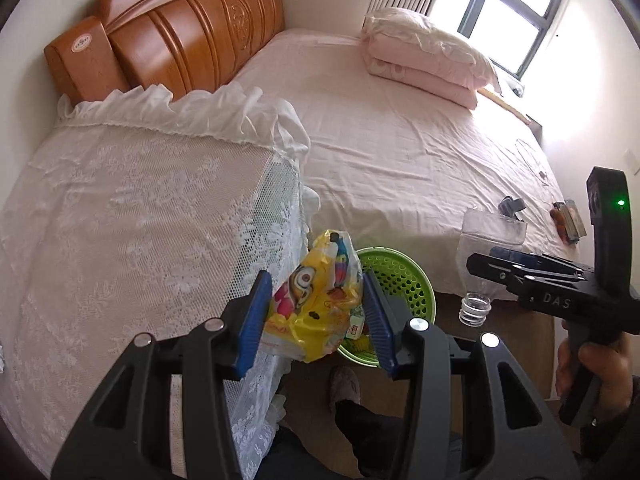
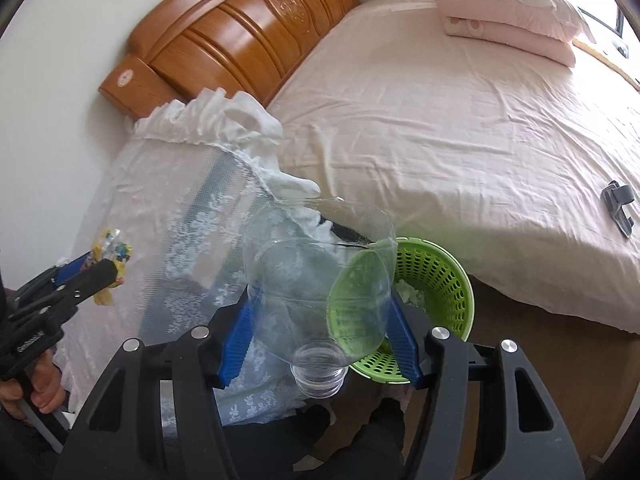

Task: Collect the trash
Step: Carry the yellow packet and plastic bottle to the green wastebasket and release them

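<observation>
Both grippers loaded over the green basket (image 1: pixel 404 280).
Left gripper (image 1: pixel 316 312) pinches the yellow wrapper (image 1: pixel 316 300); right gripper (image 2: pixel 320 320) grips the clear cut bottle (image 2: pixel 316 280), veiling the basket at 3 o'clock.

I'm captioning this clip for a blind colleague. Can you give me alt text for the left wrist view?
The left gripper clamps a yellow cartoon snack bag above a green basket beside a pink bed. At right, the right gripper holds a clear cut plastic bottle, neck down.

Left gripper (image 1: pixel 316 312) jaws clamp yellow wrapper (image 1: pixel 316 304) above green basket (image 1: pixel 416 284).
</observation>
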Tool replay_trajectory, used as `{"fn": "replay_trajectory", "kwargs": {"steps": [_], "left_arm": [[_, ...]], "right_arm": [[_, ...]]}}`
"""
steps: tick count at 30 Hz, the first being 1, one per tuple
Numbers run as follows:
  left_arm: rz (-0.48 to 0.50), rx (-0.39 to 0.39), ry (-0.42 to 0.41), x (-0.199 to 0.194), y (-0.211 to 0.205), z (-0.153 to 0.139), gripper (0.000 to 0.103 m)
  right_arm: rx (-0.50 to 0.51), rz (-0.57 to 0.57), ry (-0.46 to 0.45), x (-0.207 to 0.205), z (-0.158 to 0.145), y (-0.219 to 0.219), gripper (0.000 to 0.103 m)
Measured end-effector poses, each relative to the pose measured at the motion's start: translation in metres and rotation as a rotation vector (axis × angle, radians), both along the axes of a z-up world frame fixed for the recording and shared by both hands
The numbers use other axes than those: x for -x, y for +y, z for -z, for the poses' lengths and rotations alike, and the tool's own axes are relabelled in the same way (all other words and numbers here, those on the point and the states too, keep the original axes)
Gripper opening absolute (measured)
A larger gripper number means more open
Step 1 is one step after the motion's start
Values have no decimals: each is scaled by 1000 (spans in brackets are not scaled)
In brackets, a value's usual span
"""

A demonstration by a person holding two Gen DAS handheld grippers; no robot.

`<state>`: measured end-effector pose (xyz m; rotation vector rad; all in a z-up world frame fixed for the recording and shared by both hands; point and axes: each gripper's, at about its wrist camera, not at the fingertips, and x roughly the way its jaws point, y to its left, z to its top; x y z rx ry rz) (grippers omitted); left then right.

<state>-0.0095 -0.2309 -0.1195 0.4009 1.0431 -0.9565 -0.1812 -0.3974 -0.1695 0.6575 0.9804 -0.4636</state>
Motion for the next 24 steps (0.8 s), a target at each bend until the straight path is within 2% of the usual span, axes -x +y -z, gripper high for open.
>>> {"fn": "replay_trajectory", "kwargs": {"steps": [6,14,18,24], "left_arm": [[20,-27,-11,7,-6,4,45],[96,-55,-8,25,-33,13,45],[135,-79,20,35,-59,32,45],[195,-141,60,55,-114,85,45]], "right_arm": [[7,-3,22,4,8,-2,60],[19,16,41,18,16,-10,60],[38,35,49,32,10,-19,60],[50,68,74,61,6,-43,61]]}}
